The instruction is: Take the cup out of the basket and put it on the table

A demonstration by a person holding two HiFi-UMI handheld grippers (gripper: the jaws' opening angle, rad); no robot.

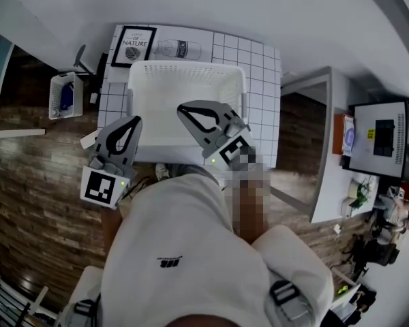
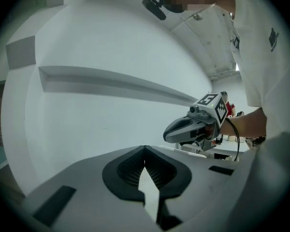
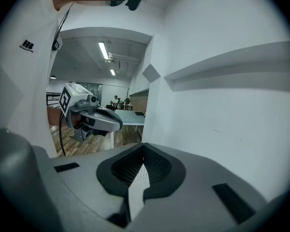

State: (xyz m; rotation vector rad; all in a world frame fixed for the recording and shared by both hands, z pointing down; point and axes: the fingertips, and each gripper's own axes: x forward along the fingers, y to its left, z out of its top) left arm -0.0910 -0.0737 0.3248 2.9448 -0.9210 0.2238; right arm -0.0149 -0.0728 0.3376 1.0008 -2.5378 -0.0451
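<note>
Head view: the white basket (image 1: pixel 187 65) sits on the gridded table (image 1: pixel 259 73) at upper centre. The left gripper (image 1: pixel 137 120) is at its left edge and the right gripper (image 1: pixel 180 107) over its near half. The cup cannot be made out inside.

Left gripper view: jaws together, nothing between them, a white wall (image 2: pixel 111 47) ahead.

Right gripper view: jaws together and empty. Only here does an office room (image 3: pixel 117 103) show, at middle left.

Left tongs (image 1: pixel 137 120) and right tongs (image 1: pixel 180 107) point forward side by side, a little apart, each with its 2 jaws closed together, nothing between them.
</note>
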